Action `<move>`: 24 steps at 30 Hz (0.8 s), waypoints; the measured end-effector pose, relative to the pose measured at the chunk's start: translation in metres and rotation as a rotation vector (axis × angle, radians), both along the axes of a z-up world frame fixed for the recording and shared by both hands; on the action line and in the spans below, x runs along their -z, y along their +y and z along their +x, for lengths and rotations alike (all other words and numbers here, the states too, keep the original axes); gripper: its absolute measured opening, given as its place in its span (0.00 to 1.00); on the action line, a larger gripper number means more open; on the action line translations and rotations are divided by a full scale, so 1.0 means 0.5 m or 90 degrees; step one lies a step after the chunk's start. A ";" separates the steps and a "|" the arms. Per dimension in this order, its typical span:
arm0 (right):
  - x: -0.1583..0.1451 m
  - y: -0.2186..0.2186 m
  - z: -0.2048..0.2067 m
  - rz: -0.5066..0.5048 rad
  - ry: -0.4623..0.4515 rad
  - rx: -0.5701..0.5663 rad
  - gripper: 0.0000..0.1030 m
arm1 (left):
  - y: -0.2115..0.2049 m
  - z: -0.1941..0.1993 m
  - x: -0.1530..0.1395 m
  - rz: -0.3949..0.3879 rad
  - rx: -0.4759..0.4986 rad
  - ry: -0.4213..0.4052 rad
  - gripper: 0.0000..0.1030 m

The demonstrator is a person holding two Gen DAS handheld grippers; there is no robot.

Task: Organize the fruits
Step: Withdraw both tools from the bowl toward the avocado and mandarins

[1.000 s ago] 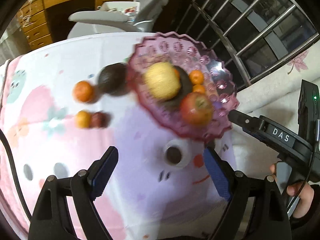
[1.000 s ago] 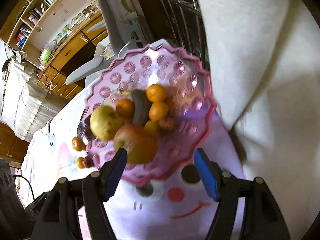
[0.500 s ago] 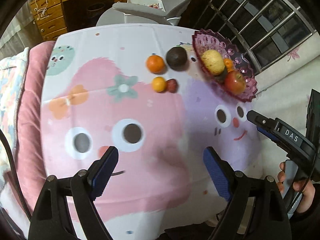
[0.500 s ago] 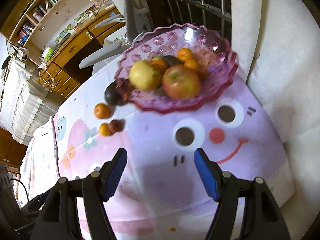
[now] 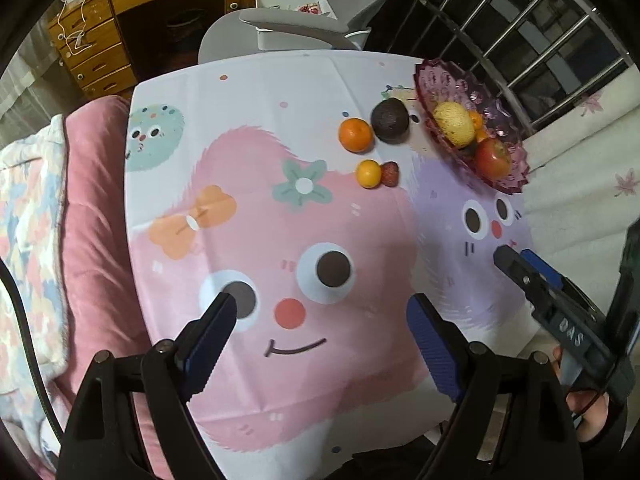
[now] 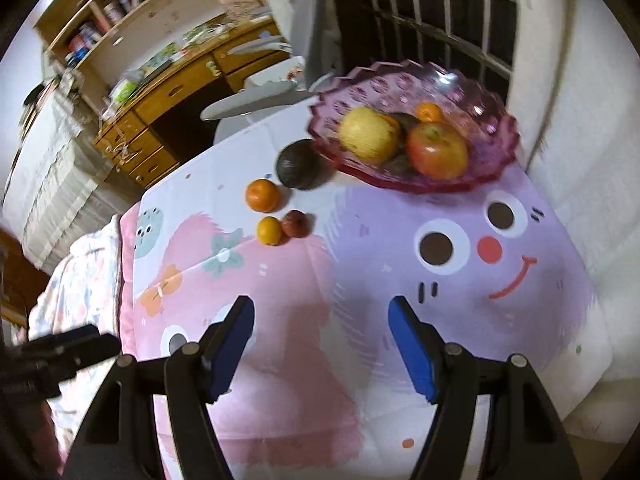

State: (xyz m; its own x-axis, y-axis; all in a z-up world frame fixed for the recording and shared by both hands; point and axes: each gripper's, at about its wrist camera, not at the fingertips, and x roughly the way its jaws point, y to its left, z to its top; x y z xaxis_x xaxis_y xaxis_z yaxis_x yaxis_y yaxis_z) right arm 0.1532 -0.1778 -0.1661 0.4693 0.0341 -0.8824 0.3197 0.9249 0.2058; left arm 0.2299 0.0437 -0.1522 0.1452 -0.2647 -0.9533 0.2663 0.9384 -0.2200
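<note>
Dark fruit (image 6: pixel 404 122) half-hidden in bowl (image 6: pixel 492 120)

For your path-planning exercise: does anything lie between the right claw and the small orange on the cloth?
Nothing visible does. The right claw is open, with only bare cloth before the small orange. A red fruit touches the orange's right side, beside it rather than in front.

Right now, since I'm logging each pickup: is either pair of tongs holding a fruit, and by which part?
Nothing is held. The left tongs and right tongs are both open and empty above the tablecloth.
</note>
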 end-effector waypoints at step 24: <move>0.095 0.015 0.153 -0.190 -0.027 -0.349 0.68 | -0.199 0.293 0.127 0.047 0.077 0.066 0.83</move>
State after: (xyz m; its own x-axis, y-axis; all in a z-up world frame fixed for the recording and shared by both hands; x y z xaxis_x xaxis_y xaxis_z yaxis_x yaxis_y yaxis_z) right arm 0.2297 -0.1703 -0.2137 0.4885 0.0355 -0.8718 -0.2204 0.9718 -0.0840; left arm 0.3766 -0.0559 -0.2158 0.0160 -0.2024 -0.9792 0.3581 0.9155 -0.1834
